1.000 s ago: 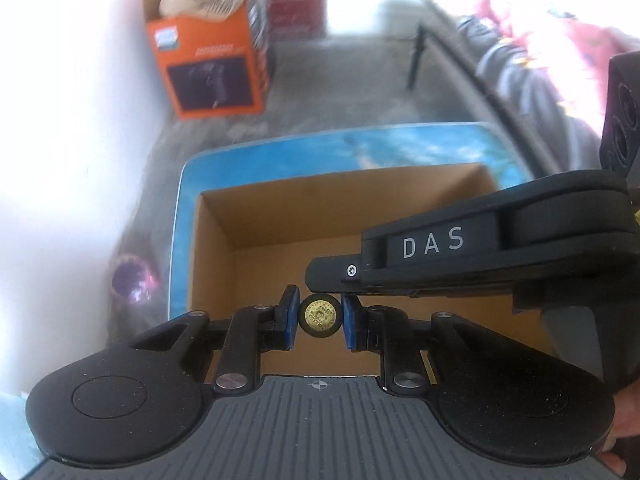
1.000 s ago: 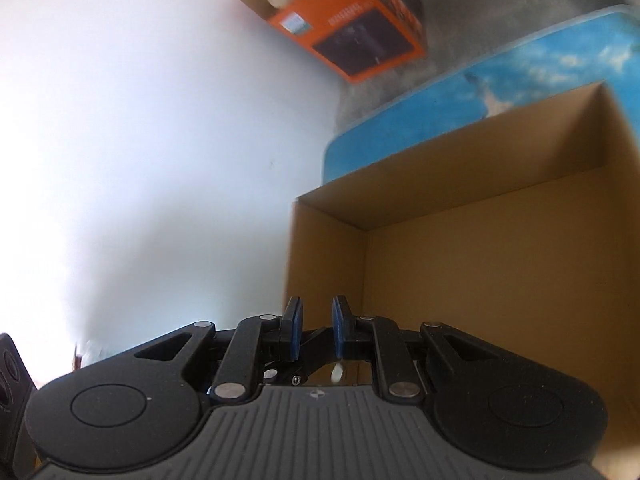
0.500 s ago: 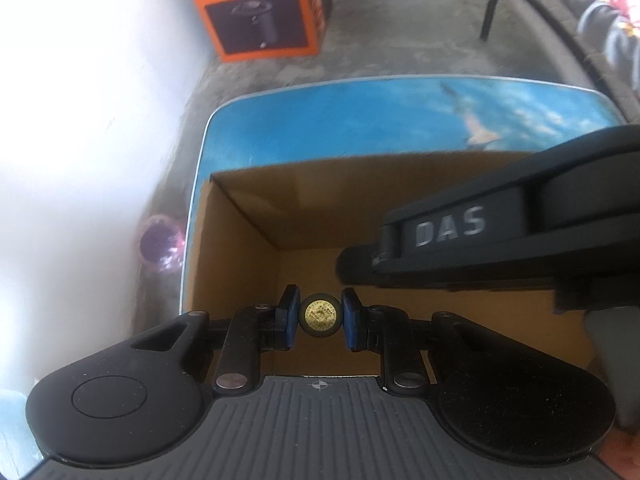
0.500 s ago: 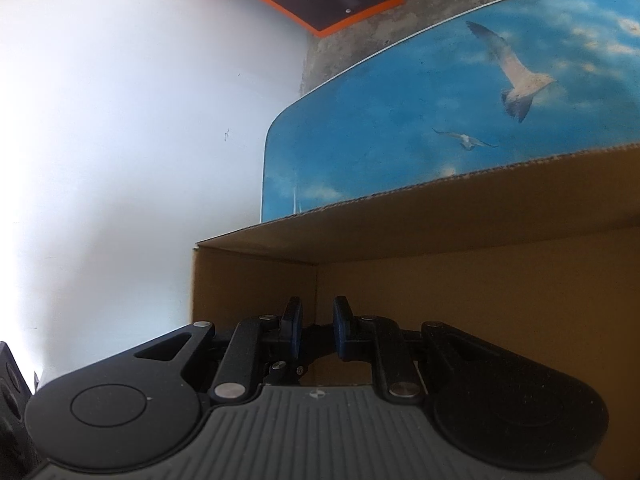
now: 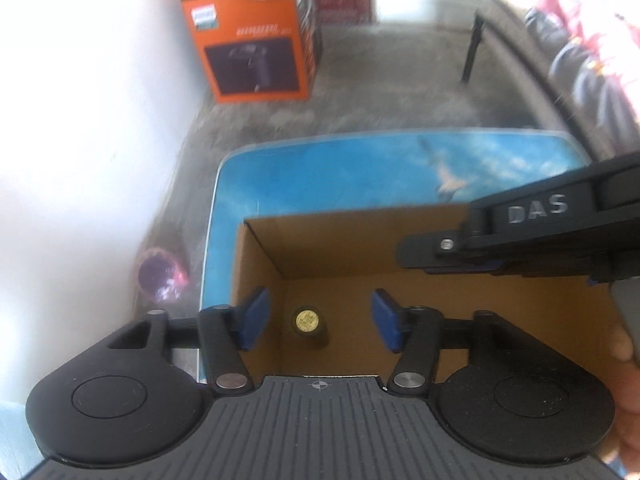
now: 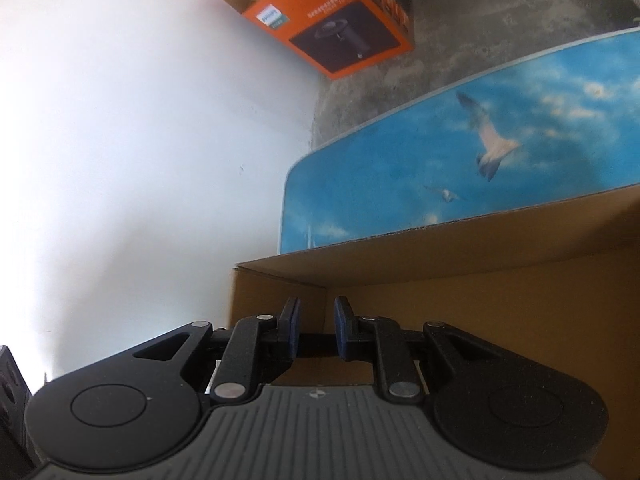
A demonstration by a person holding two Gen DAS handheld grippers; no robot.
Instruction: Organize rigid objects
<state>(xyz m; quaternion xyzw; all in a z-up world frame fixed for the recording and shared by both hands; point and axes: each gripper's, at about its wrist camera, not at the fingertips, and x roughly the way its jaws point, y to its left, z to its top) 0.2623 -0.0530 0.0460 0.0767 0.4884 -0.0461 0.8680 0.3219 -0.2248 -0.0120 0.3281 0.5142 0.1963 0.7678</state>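
Over the cardboard box (image 5: 256, 272), my left gripper (image 5: 318, 320) has just opened, releasing the small gold-capped cylinder (image 5: 307, 322) for storage inside. My right gripper (image 6: 316, 326) hovers nearly closed, empty.

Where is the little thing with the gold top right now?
In the left wrist view, the gold-topped cylinder sits inside the cardboard box, near its left wall, loose between the open jaws of the left gripper.

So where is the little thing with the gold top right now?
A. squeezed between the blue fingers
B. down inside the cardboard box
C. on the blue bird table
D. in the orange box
B: the small gold-topped cylinder sits inside the cardboard box, and the left gripper, whose jaws have just been opening, stands apart from it on both sides.
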